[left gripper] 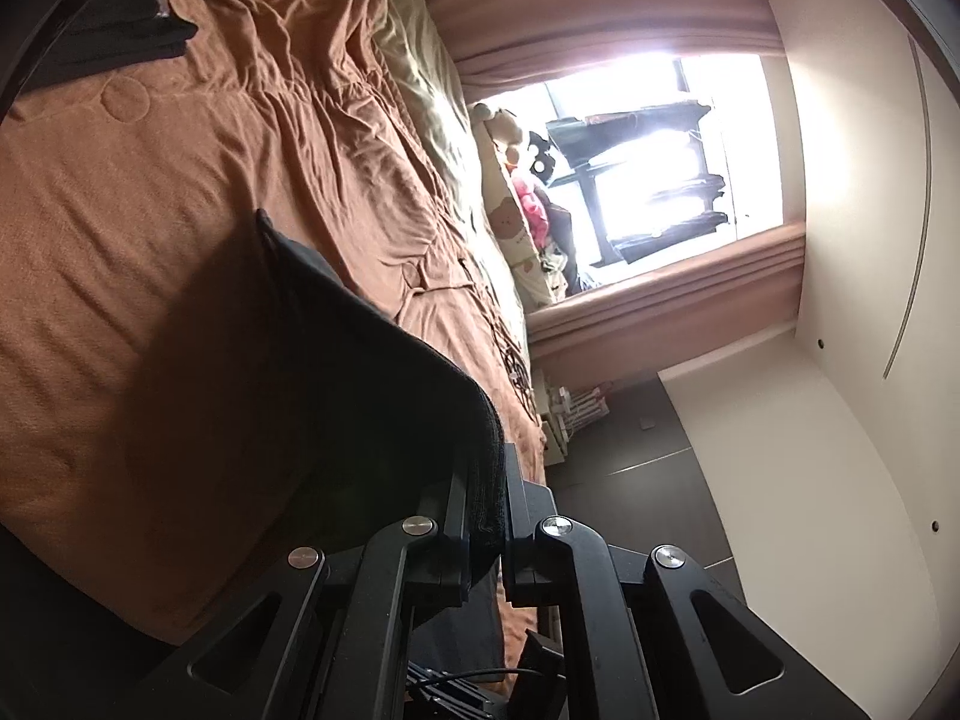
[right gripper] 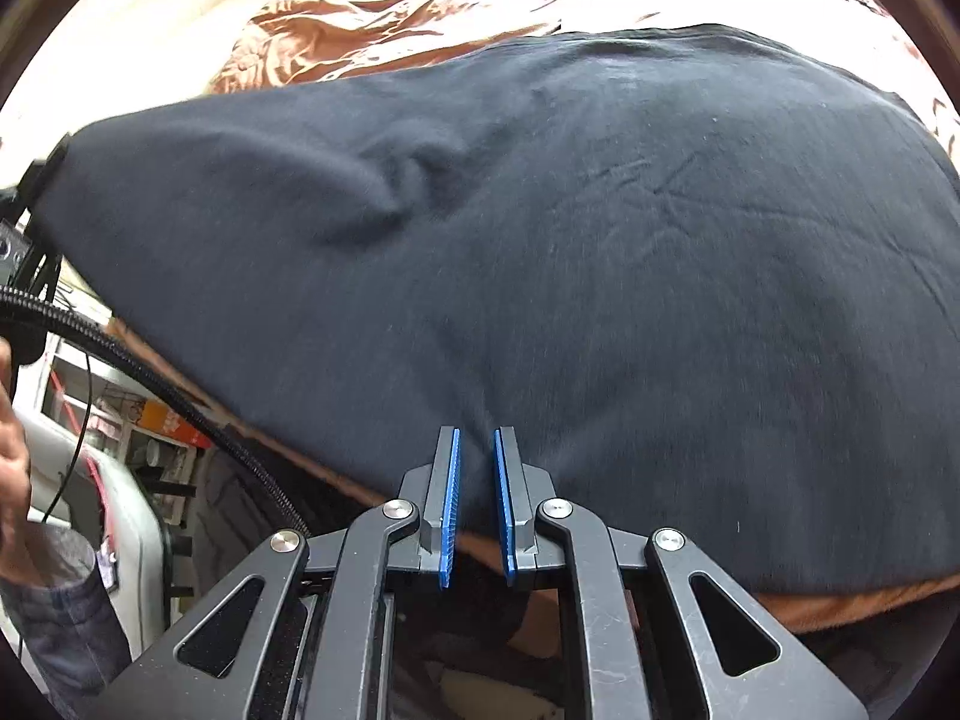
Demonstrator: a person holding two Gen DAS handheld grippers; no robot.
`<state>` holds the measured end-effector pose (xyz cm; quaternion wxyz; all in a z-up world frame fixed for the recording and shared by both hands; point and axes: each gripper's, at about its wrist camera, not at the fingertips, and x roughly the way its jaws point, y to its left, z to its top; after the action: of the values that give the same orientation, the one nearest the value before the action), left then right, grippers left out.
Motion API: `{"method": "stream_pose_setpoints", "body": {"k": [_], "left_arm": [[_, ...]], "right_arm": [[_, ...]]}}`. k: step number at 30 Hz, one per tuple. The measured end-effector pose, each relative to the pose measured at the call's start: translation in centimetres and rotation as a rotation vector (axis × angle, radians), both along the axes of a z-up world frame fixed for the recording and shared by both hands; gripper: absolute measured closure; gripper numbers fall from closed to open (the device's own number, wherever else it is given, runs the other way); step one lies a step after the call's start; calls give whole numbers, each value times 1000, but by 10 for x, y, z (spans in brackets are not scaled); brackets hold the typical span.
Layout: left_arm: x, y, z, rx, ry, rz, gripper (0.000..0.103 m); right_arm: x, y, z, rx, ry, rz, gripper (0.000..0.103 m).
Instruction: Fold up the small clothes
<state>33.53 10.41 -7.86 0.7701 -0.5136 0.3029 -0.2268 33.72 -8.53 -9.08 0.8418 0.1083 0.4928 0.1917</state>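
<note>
A dark, near-black garment (right gripper: 570, 252) lies spread over the brown bedspread (right gripper: 372, 42), filling most of the right wrist view. My right gripper (right gripper: 478, 450), with blue pads (right gripper: 451, 480), is shut on the garment's near edge, and creases run out from the pinch. In the left wrist view the same dark cloth (left gripper: 360, 372) rises off the bed in a lifted flap, and my left gripper (left gripper: 487, 480) is shut on its corner. The left gripper's body (right gripper: 36, 180) shows at the garment's far left corner.
A second dark folded piece (left gripper: 120, 36) lies further along the bedspread (left gripper: 150, 228), with rumpled brown and beige bedding (left gripper: 420, 72) beyond. A bright window with curtains (left gripper: 648, 138), soft toys (left gripper: 522, 180) and dark floor (left gripper: 648, 438) are past the bed. A hand (right gripper: 12, 420) and cable (right gripper: 150, 372) are at left.
</note>
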Motion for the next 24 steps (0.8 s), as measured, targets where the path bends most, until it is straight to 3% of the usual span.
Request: {"method": "stream_pose_setpoints", "body": {"k": [10, 11, 12, 14, 24], "left_arm": [[19, -57, 47, 64, -57, -93, 96], [22, -66, 52, 71, -64, -105, 96], [24, -71, 54, 75, -67, -113, 96], [30, -85, 61, 88, -72, -134, 96], [48, -173, 86, 169, -99, -288, 96]], "right_arm": [[-44, -66, 44, 6, -176, -96, 94], [-48, -73, 46, 9, -186, -104, 86], [-52, -80, 50, 13, -200, -115, 65], [-63, -92, 56, 26, -238, -136, 36], [-97, -141, 65, 107, -295, -198, 35]]}}
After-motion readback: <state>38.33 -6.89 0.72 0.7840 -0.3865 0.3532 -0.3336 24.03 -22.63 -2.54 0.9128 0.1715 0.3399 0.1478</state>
